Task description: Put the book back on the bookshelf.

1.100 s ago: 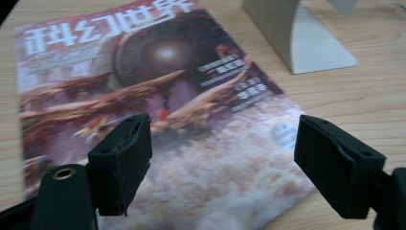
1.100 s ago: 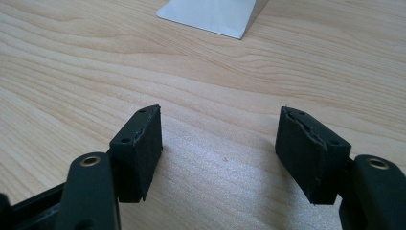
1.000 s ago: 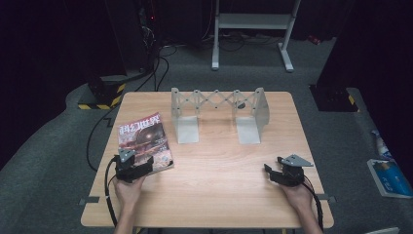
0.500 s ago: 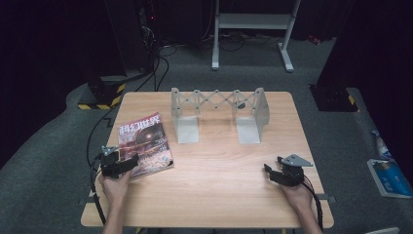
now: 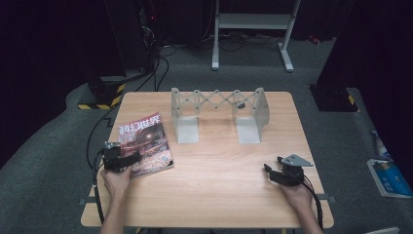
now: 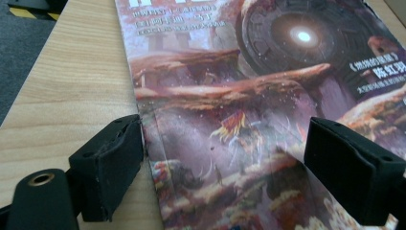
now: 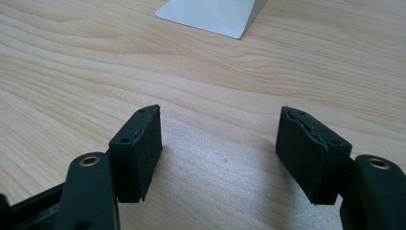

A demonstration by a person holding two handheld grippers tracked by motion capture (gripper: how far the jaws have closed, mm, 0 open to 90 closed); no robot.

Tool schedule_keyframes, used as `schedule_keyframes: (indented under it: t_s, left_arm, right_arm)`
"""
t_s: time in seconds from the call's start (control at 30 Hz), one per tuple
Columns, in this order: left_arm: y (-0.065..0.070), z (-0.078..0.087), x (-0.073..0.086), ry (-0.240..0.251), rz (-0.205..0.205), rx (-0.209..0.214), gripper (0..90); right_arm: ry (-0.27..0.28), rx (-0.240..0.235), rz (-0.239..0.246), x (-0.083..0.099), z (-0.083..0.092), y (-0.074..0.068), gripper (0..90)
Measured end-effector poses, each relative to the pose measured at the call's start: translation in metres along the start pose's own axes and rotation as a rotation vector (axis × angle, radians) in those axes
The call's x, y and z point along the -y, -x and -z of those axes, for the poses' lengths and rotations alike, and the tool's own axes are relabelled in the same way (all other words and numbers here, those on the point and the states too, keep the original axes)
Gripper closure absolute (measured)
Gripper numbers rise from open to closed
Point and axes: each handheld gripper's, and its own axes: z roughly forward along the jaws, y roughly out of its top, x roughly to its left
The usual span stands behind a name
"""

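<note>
A magazine [image 5: 146, 141] with a reddish cover lies flat on the left part of the wooden table [image 5: 219, 195]. My left gripper [image 5: 131, 160] rests at its near left corner, pointing over the cover. In the left gripper view the magazine [image 6: 249, 96] lies under the left gripper [image 6: 225, 163]. Its jaws have just been opening; they stand wide and open, with one pad at the spine edge and nothing pinched. My right gripper [image 5: 268, 171] sits at the table's front right, and in its own view the right gripper [image 7: 220, 143] is open over bare wood.
A grey metal expanding rack [image 5: 219, 112] stands at the back middle of the table; one of its feet [image 7: 210, 12] lies ahead of the right gripper. Cables and a yellow-black striped base [image 5: 100, 100] lie on the floor at the left. A blue-white object [image 5: 389, 175] lies on the floor at the right.
My left hand and gripper have slid left along the magazine's near edge to its left corner. The magazine and the right gripper have not moved.
</note>
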Motion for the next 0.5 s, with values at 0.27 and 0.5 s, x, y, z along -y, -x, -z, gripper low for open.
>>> schedule_keyframes:
  t_s: [0.27, 0.5]
  left_arm:
    - [0.0059, -0.0032, 0.0022, 0.017, -0.037, -0.033, 13.8]
    - [0.0098, -0.0009, 0.0066, 0.026, -0.048, -0.029, 13.6]
  right_arm:
    - [-0.001, 0.001, -0.002, 0.0002, 0.0001, -0.0001, 32.8]
    - [0.0, 0.001, 0.0, 0.0002, 0.0001, 0.0001, 32.8]
